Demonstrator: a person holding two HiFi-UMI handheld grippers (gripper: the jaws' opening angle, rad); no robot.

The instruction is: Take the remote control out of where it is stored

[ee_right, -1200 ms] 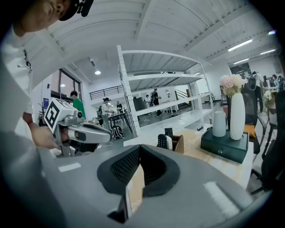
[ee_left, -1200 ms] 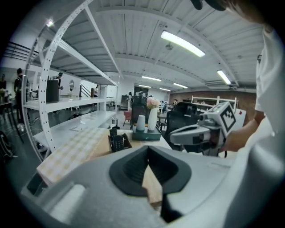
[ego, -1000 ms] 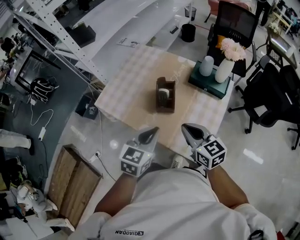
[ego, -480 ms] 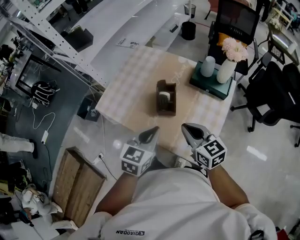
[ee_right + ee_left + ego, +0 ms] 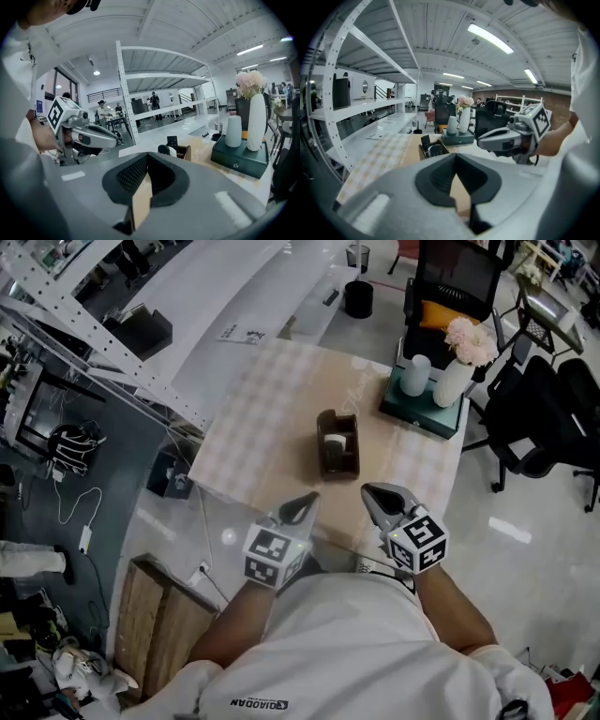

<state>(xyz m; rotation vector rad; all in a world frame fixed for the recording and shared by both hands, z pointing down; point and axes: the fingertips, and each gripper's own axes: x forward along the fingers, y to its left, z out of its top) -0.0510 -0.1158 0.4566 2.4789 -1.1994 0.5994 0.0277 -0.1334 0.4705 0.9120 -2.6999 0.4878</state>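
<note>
Left gripper (image 5: pixel 308 498) and right gripper (image 5: pixel 367 490), both clenched empty, moved nearer the holder (image 5: pixel 338 465)

One wooden holder (image 5: pixel 337 442); one vase (image 5: pixel 452 381); one white cylinder (image 5: pixel 414 374); one green box (image 5: pixel 421 408); one table (image 5: pixel 258 423).

Holder (image 5: pixel 337 442) on table (image 5: pixel 258 423) centre, remote (image 5: pixel 425 140) in it; box (image 5: pixel 422 411) at far right corner, cup (image 5: pixel 413 374) left of vase (image 5: pixel 451 381) on it.
</note>
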